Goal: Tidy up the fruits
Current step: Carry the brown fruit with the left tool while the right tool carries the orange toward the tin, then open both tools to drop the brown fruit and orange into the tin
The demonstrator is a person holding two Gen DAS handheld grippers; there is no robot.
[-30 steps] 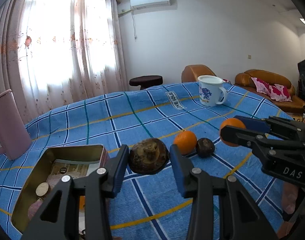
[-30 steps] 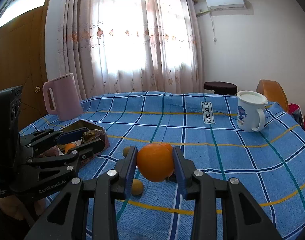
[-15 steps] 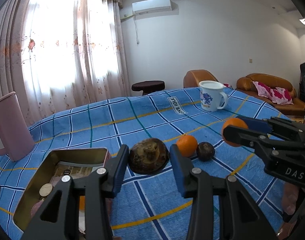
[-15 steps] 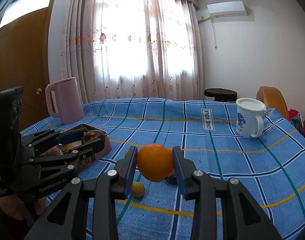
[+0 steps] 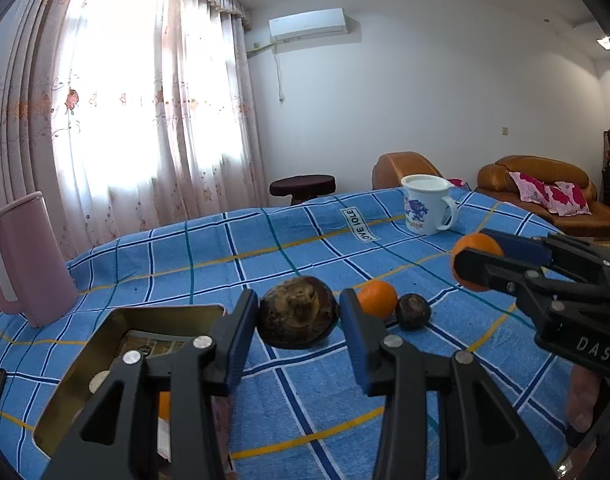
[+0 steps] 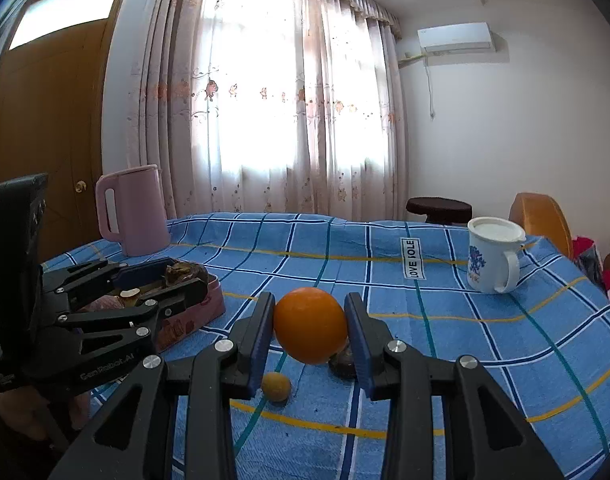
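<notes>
Holding one fruit in each hand, you have both lifted off the blue checked cloth. Your left gripper squeezes a dark brown wrinkly fruit between its blue pads, so it cannot roll away. Your right gripper pinches a big orange tight in the middle, where it is widest, and that gives a safe hold.

The gold tin sits on the cloth just under your left gripper. It looks like the place where fruits go, because something orange already peeks out inside it. That may be why your left hand waits right by it.

Three fruits wait on the cloth: another orange, a small dark fruit touching it, and a little yellow fruit nearby. They lie close together, so they are easy to reach next.

The white mug and pink kettle stand far off, out of your way.
</notes>
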